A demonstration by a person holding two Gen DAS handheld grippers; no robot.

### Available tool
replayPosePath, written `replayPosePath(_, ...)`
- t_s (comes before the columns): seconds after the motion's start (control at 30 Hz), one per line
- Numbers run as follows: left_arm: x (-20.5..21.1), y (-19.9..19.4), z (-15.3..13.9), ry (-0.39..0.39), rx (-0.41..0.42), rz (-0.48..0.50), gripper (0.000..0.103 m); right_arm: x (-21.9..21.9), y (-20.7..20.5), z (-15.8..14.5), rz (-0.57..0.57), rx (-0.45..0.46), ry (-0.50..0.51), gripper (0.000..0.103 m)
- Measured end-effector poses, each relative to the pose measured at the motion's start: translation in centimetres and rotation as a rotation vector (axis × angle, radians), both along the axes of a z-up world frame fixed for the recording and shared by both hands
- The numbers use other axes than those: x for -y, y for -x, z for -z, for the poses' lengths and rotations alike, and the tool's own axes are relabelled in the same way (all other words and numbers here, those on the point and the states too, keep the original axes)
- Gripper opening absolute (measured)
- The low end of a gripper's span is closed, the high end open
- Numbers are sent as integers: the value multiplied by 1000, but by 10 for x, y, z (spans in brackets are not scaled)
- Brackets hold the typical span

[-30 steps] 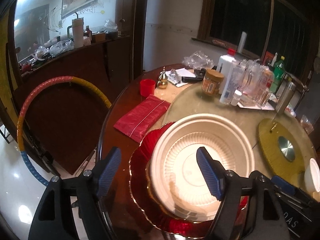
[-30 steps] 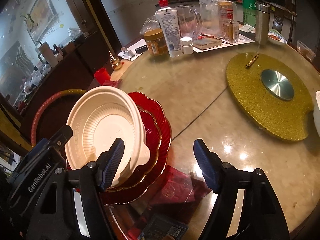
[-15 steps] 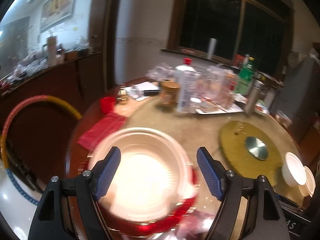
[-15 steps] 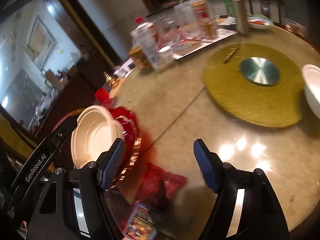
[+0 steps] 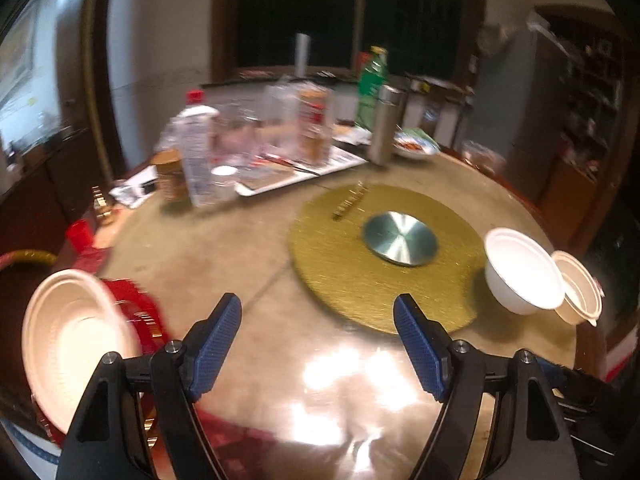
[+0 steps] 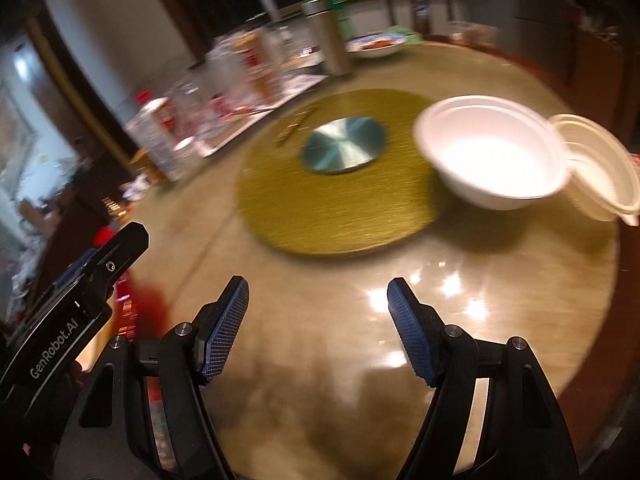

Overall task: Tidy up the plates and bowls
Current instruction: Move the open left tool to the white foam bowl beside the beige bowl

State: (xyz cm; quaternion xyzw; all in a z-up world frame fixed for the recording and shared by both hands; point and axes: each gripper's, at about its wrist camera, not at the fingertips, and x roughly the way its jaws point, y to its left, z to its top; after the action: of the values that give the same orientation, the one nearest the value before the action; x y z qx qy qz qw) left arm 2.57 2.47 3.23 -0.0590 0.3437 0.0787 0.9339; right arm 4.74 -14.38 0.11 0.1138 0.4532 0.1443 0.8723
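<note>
A cream plastic bowl (image 5: 76, 340) sits on stacked red plates (image 5: 138, 312) at the table's near left. Across the table, right of the gold mat, stand a white bowl (image 5: 522, 276) (image 6: 494, 152) and a cream bowl (image 5: 580, 292) (image 6: 596, 164) touching it. My left gripper (image 5: 318, 316) hangs open over bare tabletop with nothing between its fingers. My right gripper (image 6: 318, 296) is open too, empty, over the table short of the white bowl. The left gripper's black body (image 6: 76, 300) shows at the right wrist view's left edge.
A round gold mat (image 5: 384, 256) with a steel disc (image 5: 400, 238) lies mid-table. At the back stand bottles, jars, a steel flask (image 5: 384, 124), a white tray (image 5: 296, 174) and a dish of food (image 5: 414, 146). A red cup (image 5: 80, 234) is at far left.
Both grippers have swung right, away from the cream bowl on the red plates, which slid to the left edge. The white and cream bowls at the right have come into view. Jaws unchanged.
</note>
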Motion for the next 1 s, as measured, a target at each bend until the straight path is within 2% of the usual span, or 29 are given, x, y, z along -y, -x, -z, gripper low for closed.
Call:
replayPosePath(0.3, 47, -41, 17, -19, -87, 122, 79, 67, -10, 4, 137, 16, 55, 73)
replayPosePath(0.53, 70, -73, 23, -9, -123, 154, 79, 89, -14, 7, 185, 15, 87, 73)
replayPosePath(1.0, 115, -122, 38, -2, -171, 219, 79, 130, -27, 12, 262, -8, 58, 73)
